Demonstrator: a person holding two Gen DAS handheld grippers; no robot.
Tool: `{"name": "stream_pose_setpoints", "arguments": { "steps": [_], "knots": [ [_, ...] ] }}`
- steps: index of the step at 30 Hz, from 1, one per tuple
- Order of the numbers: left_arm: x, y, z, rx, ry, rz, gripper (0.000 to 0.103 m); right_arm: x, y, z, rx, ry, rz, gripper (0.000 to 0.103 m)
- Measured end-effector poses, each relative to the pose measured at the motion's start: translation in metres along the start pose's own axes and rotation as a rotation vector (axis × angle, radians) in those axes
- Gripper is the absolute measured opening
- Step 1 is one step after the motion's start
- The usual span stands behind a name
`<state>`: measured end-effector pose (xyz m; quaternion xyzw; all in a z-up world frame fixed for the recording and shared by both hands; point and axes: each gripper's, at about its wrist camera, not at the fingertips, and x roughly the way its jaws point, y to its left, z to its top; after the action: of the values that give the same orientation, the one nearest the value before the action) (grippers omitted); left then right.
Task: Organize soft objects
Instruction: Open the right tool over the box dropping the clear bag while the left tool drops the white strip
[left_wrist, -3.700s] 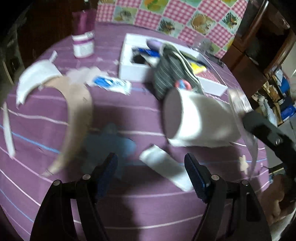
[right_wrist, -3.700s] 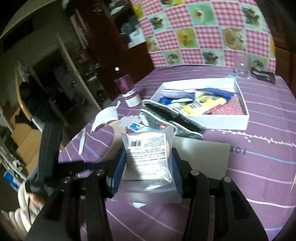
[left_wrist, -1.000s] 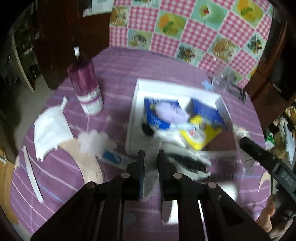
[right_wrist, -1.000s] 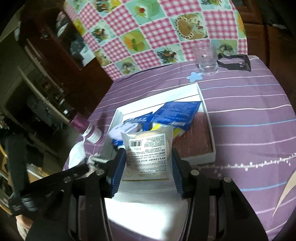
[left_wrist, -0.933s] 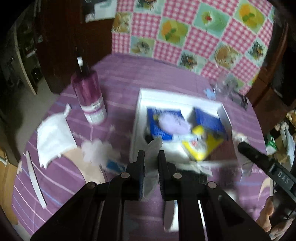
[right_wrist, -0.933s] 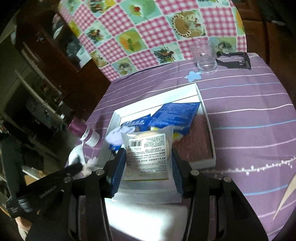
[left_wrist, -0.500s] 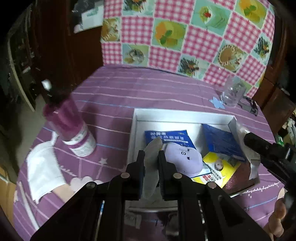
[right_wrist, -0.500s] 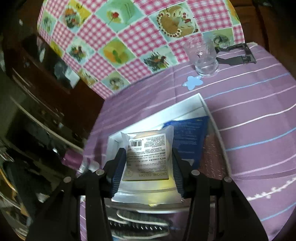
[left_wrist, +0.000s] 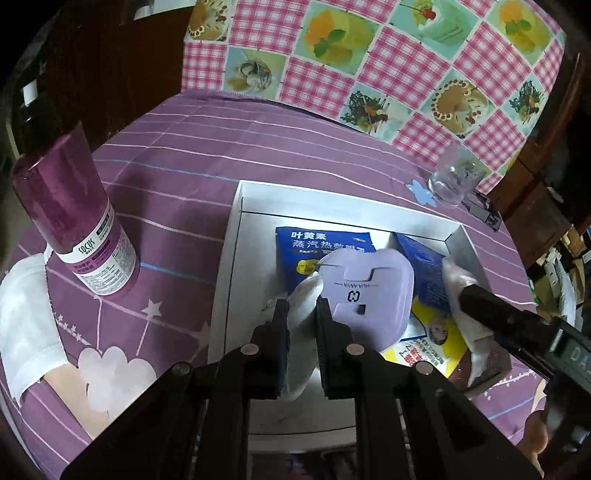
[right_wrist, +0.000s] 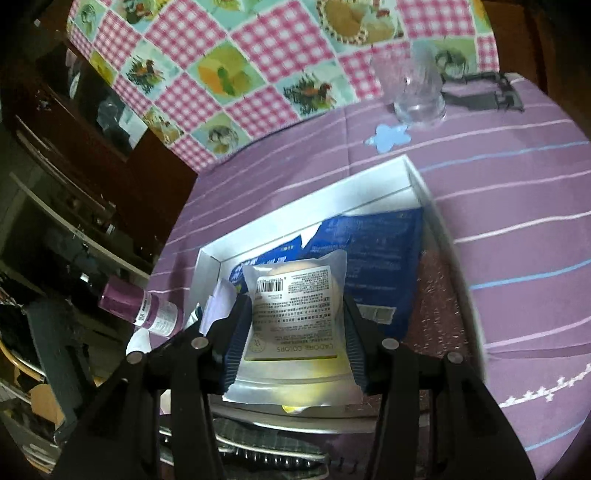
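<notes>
My left gripper (left_wrist: 300, 325) is shut on a small white soft packet (left_wrist: 303, 302) and holds it over the left part of a white box (left_wrist: 236, 243). The box holds a lilac pouch (left_wrist: 369, 291), blue sachets (left_wrist: 317, 240) and a yellow leaflet (left_wrist: 428, 343). My right gripper (right_wrist: 293, 328) is shut on a clear sealed packet with a printed label (right_wrist: 295, 314), above the same white box (right_wrist: 306, 199). The right gripper also shows at the right edge of the left wrist view (left_wrist: 461, 295).
A purple bottle (left_wrist: 70, 221) stands left of the box. A drinking glass (left_wrist: 454, 181) and a black clip (right_wrist: 480, 94) sit beyond it. White fabric (left_wrist: 26, 317) lies at the table's left edge. Striped dark cloth (right_wrist: 258, 446) lies just before the box. Checked cloth hangs behind.
Both grippers have moved forward over the white box with their packets still held. The left gripper picked up the white packet after the earliest frame.
</notes>
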<state>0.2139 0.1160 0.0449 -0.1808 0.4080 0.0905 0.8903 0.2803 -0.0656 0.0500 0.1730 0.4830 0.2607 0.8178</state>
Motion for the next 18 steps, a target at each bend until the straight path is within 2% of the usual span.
{"name": "stream_pose_setpoints", "arguments": {
  "steps": [2, 4, 6, 8, 10, 12, 18],
  "knots": [
    [0.002, 0.002, 0.000, -0.006, -0.010, -0.006, 0.014, 0.003, -0.002, 0.001, 0.014, 0.001, -0.005, 0.051],
    [0.001, 0.005, -0.001, -0.017, -0.019, -0.024, 0.015, 0.001, -0.008, 0.002, 0.045, -0.017, 0.015, 0.057],
    [-0.001, 0.007, 0.001, -0.027, -0.032, -0.020, 0.027, -0.002, -0.013, 0.002, 0.088, -0.030, 0.059, 0.072],
    [-0.006, 0.011, 0.003, -0.044, -0.049, -0.036, 0.058, -0.007, -0.020, 0.002, 0.144, -0.037, 0.127, 0.084],
    [-0.009, 0.013, 0.004, -0.062, -0.042, -0.094, 0.068, -0.013, -0.022, 0.003, 0.181, -0.057, 0.150, 0.089],
    [-0.014, 0.011, 0.006, -0.064, -0.035, -0.128, 0.068, -0.025, -0.022, 0.005, 0.188, -0.096, 0.144, 0.093],
    [-0.033, -0.007, 0.009, 0.023, -0.085, -0.063, 0.071, -0.040, -0.011, 0.011, 0.104, -0.099, 0.008, 0.095]
  ]
}}
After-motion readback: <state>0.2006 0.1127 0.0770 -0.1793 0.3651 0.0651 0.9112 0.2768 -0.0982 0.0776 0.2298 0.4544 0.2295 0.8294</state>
